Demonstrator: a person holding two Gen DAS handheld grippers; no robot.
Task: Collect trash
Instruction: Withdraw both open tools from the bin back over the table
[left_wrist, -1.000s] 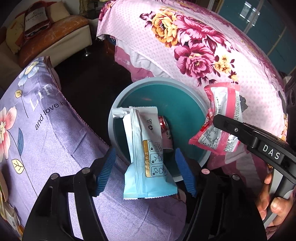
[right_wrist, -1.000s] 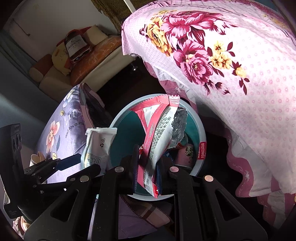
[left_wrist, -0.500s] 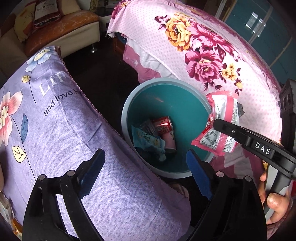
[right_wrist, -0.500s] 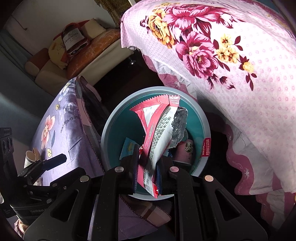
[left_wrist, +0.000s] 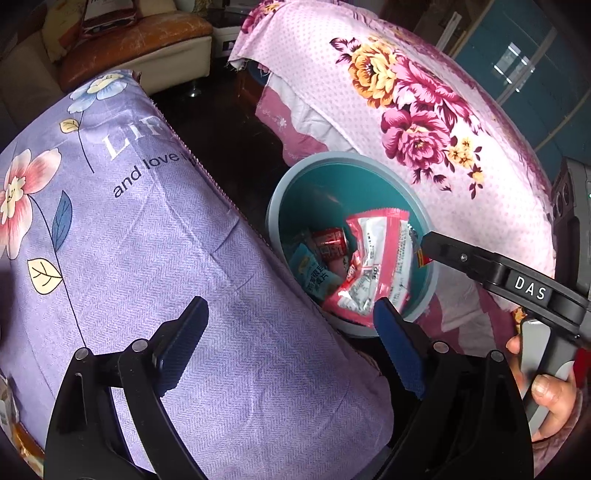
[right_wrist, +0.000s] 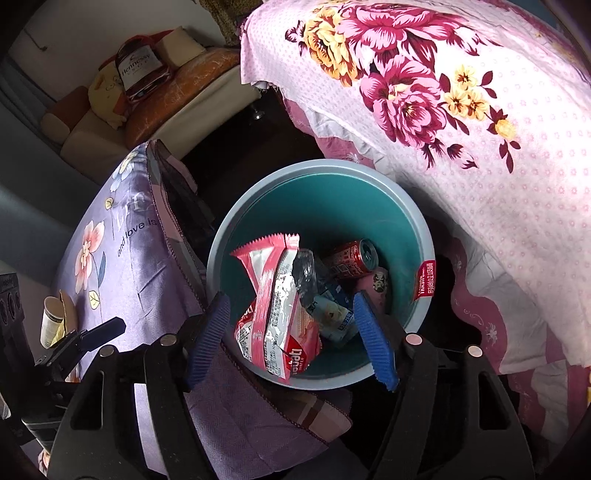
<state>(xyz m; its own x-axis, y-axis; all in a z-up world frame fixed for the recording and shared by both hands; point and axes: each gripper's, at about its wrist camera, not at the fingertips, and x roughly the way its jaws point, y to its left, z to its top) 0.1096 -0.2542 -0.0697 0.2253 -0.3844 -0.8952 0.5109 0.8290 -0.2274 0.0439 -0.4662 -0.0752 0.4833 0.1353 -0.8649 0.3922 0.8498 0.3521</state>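
- Since a second ago the pale blue snack packet has gone from between the left hand-held gripper's (left_wrist: 291, 332) pads and now lies down in the bin (right_wrist: 258, 206); the left jaws stand wide with nothing between them, over the purple flowered cloth (left_wrist: 147, 240).
- Right hand-held gripper (right_wrist: 291, 325): its jaws have just been opening, and the blue pads stand clear on either side of the red-and-white wrapper (right_wrist: 277, 306), no longer pressing it.
- That wrapper hangs over the bin's near rim, its lower end at the rim and its upper end above the opening.
- Inside the teal bin lie a red can (right_wrist: 351, 260), the blue packet (right_wrist: 332, 314) and a small pink cup (right_wrist: 378, 284).
- Pink rose-print cloth (right_wrist: 461, 129) drapes beside the bin's far and right edge.
- A person's hand (left_wrist: 546, 395) grips the right tool's handle at the lower right of the left wrist view.
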